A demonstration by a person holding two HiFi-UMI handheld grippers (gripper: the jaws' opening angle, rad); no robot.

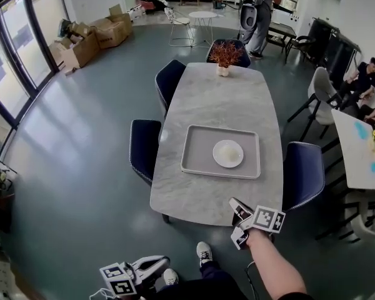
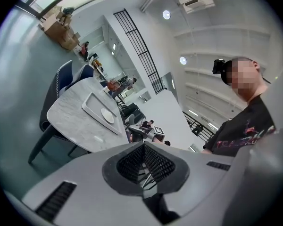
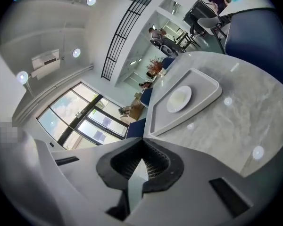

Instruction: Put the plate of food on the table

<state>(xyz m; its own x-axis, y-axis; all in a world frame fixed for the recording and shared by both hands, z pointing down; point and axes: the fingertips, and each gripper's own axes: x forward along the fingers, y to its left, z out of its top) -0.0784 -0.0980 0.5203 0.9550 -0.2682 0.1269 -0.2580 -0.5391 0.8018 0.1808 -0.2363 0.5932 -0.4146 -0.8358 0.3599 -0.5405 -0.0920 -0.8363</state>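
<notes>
A white plate of pale food (image 1: 228,154) lies in a grey tray (image 1: 194,152) on the near half of a marble table (image 1: 219,92). My right gripper (image 1: 237,224) hovers at the table's near edge, short of the tray, its jaws shut on nothing. The right gripper view looks past its shut jaws (image 3: 141,161) at the plate (image 3: 179,99) in the tray (image 3: 205,86). My left gripper (image 1: 147,266) hangs low beside the person's legs, away from the table, jaws shut and empty (image 2: 144,161). In the left gripper view the plate (image 2: 107,115) sits far off.
Dark blue chairs (image 1: 145,147) stand around the table, one at the right (image 1: 303,174). A potted plant (image 1: 224,55) stands at the far end. Cardboard boxes (image 1: 90,39) lie at the back left. People sit at the right (image 1: 362,80) by another table (image 1: 359,149).
</notes>
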